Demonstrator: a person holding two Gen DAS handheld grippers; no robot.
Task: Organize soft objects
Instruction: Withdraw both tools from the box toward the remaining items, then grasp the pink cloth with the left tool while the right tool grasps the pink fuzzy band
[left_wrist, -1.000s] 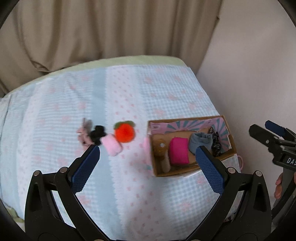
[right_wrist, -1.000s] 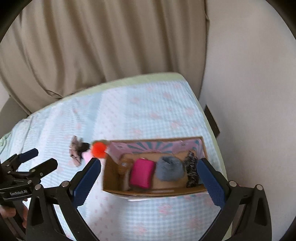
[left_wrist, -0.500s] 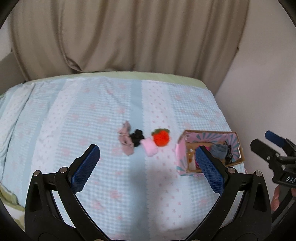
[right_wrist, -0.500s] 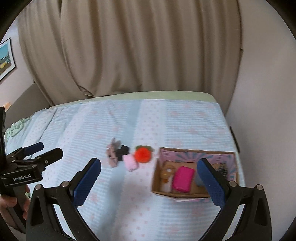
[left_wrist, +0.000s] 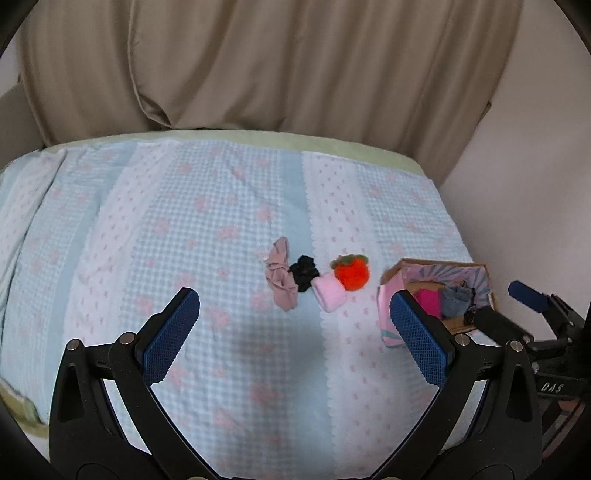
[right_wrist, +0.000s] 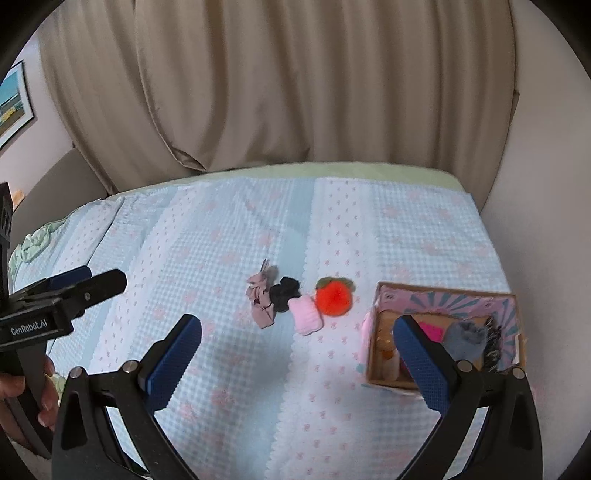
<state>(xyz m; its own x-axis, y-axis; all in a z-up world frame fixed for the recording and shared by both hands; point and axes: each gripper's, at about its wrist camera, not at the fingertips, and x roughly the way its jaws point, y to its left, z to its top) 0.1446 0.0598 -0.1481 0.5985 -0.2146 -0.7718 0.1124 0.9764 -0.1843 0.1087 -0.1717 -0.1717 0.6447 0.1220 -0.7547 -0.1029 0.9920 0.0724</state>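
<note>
An open cardboard box (right_wrist: 384, 382) on the checked bedspread (left_wrist: 207, 229) held a magenta cloth (right_wrist: 430, 331) and grey sock (right_wrist: 463, 338); four soft pieces, including an orange plush fruit (right_wrist: 333, 300), lay beside it. Both the left gripper (left_wrist: 291, 326) and right gripper (right_wrist: 297, 352) hovered with fingers spread wide, empty.

Four soft items (right_wrist: 291, 304) in a row mid-bed (right_wrist: 221, 258), box (right_wrist: 443, 295) of others just right.

4 soft items (right_wrist: 291, 306) lie touching in a row beside the part-filled cardboard box (right_wrist: 443, 295).
</note>
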